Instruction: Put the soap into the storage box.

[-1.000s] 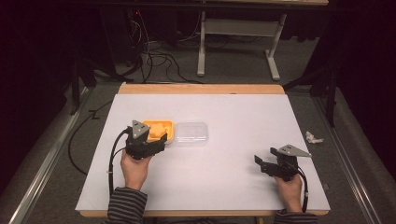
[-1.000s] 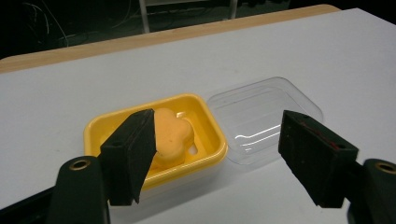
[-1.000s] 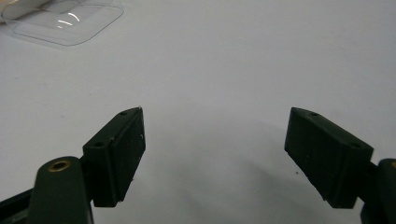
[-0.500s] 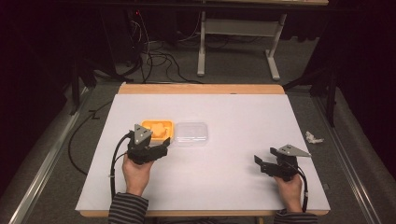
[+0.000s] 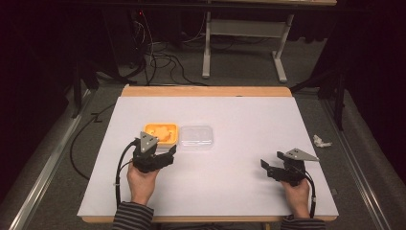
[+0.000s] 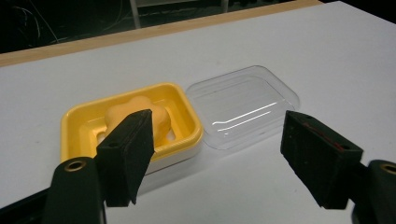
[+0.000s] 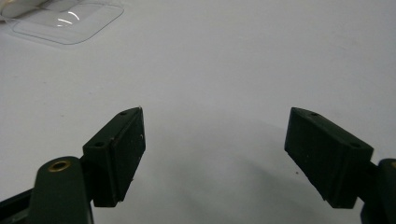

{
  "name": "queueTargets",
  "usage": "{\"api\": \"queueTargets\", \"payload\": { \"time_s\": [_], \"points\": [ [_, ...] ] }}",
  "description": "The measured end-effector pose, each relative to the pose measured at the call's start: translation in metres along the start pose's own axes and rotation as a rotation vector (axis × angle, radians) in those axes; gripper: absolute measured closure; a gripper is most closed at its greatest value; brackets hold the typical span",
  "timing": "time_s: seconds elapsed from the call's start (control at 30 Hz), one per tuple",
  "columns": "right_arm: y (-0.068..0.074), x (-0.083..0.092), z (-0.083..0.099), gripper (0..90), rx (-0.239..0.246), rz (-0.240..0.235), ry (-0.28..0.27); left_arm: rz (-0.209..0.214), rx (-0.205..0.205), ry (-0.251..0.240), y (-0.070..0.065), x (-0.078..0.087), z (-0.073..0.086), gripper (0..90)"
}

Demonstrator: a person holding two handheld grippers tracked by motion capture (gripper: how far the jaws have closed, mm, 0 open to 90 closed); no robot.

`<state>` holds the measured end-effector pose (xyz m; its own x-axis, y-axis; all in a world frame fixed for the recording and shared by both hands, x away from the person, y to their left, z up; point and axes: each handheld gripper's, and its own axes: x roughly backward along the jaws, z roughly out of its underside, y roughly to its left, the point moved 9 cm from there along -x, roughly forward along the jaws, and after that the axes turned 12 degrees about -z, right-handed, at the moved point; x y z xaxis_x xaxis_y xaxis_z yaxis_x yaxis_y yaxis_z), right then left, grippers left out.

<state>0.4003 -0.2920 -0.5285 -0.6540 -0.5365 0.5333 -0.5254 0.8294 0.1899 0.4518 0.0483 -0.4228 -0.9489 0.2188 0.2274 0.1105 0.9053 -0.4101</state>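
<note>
Since a second ago the left gripper (image 5: 165, 154) has drawn back toward the person and now sits just short of the yellow soap dish (image 5: 161, 133), while the right gripper (image 5: 269, 168) has stayed where it was. Its fingers (image 6: 126, 156) stand wide apart and grip nothing; in the left gripper view they frame the near edge of the dish and the clear lid (image 6: 243, 105) beside it. An orange, lobed soap (image 6: 135, 116) lies inside the dish. The lid lies flat on the table, just beside the dish on its right, their edges touching or nearly so.

On the right gripper the fingers (image 7: 119, 156) are likewise spread wide and empty, pointing across bare white table (image 5: 239, 120) toward the lid, which shows at the top left corner of the right gripper view (image 7: 67, 21). That gripper rests near the table's front right, well apart from dish and lid.

Each gripper is held by a hand coming in from the bottom edge, with a striped sleeve (image 5: 131, 218) on the left forearm. A small crumpled white scrap (image 5: 321, 142) lies off the table's right side on the floor.
</note>
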Motion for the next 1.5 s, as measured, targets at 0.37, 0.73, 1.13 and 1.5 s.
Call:
{"api": "queueTargets", "payload": {
  "time_s": [0.37, 0.73, 1.13, 1.5],
  "points": [
    [0.000, 0.000, 0.000, 20.7, -0.001, 0.000, 0.001, 0.012, -0.005, 0.016, -0.006, 0.002, 0.009, 26.3],
    [0.000, 0.000, 0.000, 20.6, -0.003, 0.001, 0.002, 0.031, -0.025, 0.046, -0.016, 0.001, 0.025, 26.3],
    [0.001, 0.000, 0.000, 20.7, -0.003, 0.001, 0.002, 0.042, -0.036, 0.079, -0.022, -0.001, 0.040, 26.3],
    [0.001, 0.000, 0.000, 20.7, 0.000, 0.001, 0.003, 0.038, -0.062, 0.108, -0.024, -0.005, 0.053, 26.2]
  ]
}}
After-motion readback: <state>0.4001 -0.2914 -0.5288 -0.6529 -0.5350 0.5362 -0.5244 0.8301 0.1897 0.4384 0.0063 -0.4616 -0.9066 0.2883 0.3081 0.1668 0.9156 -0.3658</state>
